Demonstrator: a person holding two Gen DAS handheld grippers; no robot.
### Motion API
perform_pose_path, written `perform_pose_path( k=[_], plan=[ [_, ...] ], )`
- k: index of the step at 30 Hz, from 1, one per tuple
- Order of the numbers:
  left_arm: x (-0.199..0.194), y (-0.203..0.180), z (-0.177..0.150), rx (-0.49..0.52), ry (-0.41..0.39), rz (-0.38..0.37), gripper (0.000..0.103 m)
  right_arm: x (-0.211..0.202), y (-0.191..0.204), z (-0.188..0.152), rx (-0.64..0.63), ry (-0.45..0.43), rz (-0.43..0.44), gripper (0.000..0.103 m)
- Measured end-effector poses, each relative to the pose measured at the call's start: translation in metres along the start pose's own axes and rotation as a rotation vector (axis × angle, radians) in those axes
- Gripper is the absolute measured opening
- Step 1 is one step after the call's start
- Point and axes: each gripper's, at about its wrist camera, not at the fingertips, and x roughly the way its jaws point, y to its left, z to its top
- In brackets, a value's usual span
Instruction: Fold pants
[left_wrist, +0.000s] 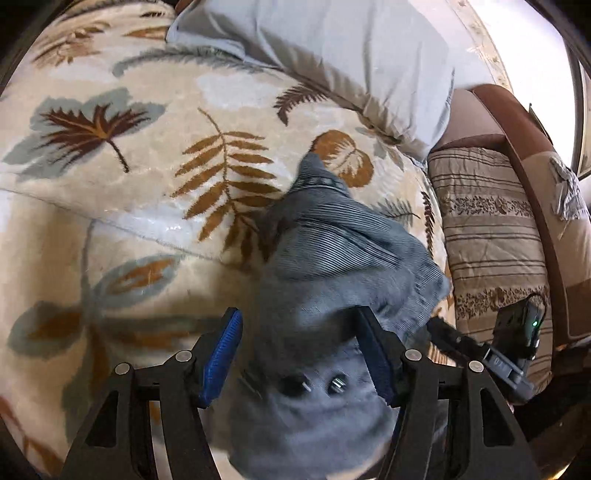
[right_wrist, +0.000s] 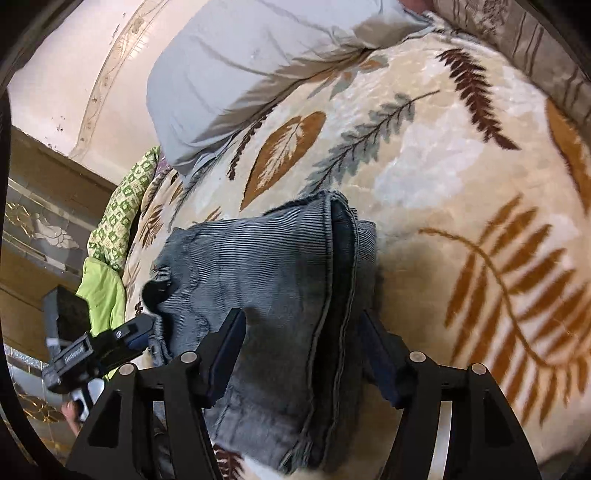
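Note:
Grey-blue corduroy pants (left_wrist: 332, 258) lie bunched on a cream blanket with a leaf print (left_wrist: 129, 184). In the left wrist view the waistband with its button (left_wrist: 338, 384) sits between the fingers of my left gripper (left_wrist: 299, 347), which stands wide open above the cloth. In the right wrist view the pants (right_wrist: 266, 280) lie folded in layers, with a thick seam edge (right_wrist: 340, 288) running between the fingers of my right gripper (right_wrist: 301, 350), also open. The other gripper (right_wrist: 96, 350) shows at the pants' left edge.
A pale blue pillow (left_wrist: 351, 66) lies at the head of the bed. A striped beige quilt (left_wrist: 487, 236) and a brown bed frame (left_wrist: 517, 133) are on the right. A green patterned cloth (right_wrist: 118, 221) hangs at the bed's left side.

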Motion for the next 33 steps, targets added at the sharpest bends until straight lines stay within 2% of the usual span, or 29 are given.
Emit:
perform_pose_path(
  k=[3, 5, 7, 11, 13, 20, 27, 33],
  plan=[
    [0.026, 0.022, -0.003, -0.069, 0.025, -0.068, 0.06, 0.022, -0.016, -0.006, 0.033, 0.051, 0.021, 0.064],
    [0.037, 0.032, -0.001, -0.116, 0.044, -0.109, 0.06, 0.022, -0.016, -0.005, 0.02, 0.052, 0.025, 0.062],
    [0.044, 0.032, 0.004, -0.108, 0.042, -0.115, 0.059, 0.023, -0.012, -0.002, 0.0, 0.041, 0.03, 0.055],
    [0.057, 0.028, 0.007, -0.062, 0.034, -0.075, 0.045, 0.035, -0.008, 0.0, -0.025, 0.054, 0.004, 0.045],
    [0.058, 0.028, 0.008, -0.057, 0.029, -0.083, 0.04, 0.036, -0.004, 0.0, -0.052, 0.043, -0.014, 0.04],
    [0.036, 0.004, -0.013, 0.014, -0.018, -0.057, 0.026, 0.024, 0.007, -0.011, -0.084, -0.004, -0.037, 0.021],
    [-0.007, 0.01, -0.075, -0.004, -0.071, -0.04, 0.023, -0.01, 0.026, -0.055, -0.115, -0.049, -0.021, 0.018],
    [-0.027, 0.003, -0.096, 0.023, -0.098, -0.003, 0.024, -0.018, 0.031, -0.077, -0.126, -0.059, -0.019, 0.018]
  ],
)
